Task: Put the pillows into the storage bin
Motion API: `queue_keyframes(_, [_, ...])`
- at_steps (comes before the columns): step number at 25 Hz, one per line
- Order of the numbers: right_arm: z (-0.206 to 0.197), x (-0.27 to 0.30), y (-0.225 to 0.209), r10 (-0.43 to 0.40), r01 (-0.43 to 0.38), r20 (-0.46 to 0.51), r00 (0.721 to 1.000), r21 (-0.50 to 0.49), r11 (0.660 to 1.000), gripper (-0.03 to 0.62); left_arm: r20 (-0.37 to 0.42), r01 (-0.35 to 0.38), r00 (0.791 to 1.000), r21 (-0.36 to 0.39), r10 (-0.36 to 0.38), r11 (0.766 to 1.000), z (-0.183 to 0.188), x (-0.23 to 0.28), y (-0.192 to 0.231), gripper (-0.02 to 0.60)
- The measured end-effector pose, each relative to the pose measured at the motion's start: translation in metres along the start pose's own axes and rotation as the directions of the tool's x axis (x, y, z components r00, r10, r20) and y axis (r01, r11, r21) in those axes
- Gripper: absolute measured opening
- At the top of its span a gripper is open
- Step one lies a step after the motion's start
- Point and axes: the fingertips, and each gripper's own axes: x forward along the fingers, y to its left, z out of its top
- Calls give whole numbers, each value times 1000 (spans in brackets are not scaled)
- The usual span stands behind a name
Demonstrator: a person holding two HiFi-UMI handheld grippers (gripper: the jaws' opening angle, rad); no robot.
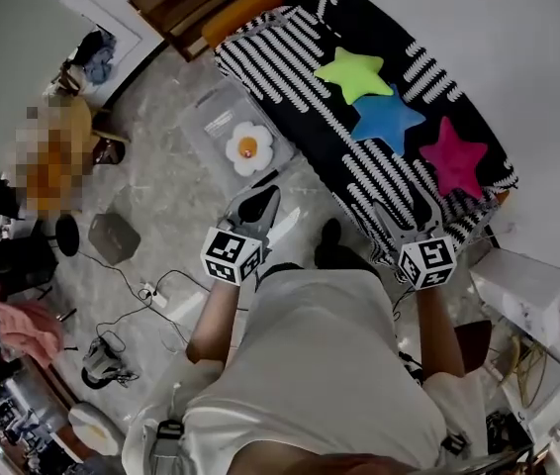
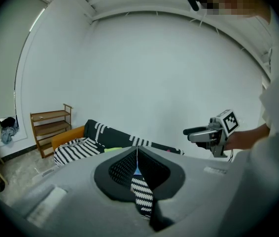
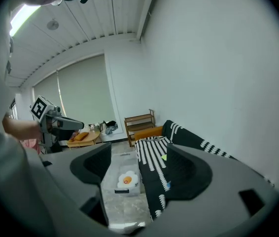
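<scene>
The green star-shaped plush pillow, blue star pillow and pink star pillow lie flat in 1 row along the black-and-white striped sofa. The clear plastic storage bin lies lengthwise beside the sofa, holding a fried-egg-shaped pillow. Both arms reach forward, angled slightly down: the left gripper has its jaws together and empty, the right gripper has its jaws apart and empty

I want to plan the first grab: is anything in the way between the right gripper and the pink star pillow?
Nothing visible stands in the way. The right gripper hangs open at the front edge of the striped sofa, and only bare cover lies between it and the pink star pillow.
</scene>
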Motion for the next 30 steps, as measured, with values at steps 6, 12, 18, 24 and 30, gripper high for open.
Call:
queue_keyframes(6, [-7, 17, -50, -24, 26, -32, 999, 53, 998, 337, -41, 10, 999, -4, -10, 1000, 11, 47, 4, 18])
queue_keyframes(12, [-24, 29, -59, -51, 56, -73, 996, 79, 995, 337, -83, 55, 995, 5, -54, 998, 7, 76, 9, 18])
queue_keyframes(18, [-41, 44, -66, -130, 144, -107, 986, 134, 981, 337, -126, 157, 980, 25, -152, 987, 5, 112, 20, 18])
queue_keyframes(24, [-62, 54, -82, -191, 214, -143, 971, 164, 963, 337, -197, 254, 950, 37, -242, 966, -17, 149, 23, 18])
queue_keyframes(30, [-109, 51, -125, -263, 302, -206, 943, 194, 933, 337, -268, 325, 912, 7, -311, 946, -56, 191, 4, 18])
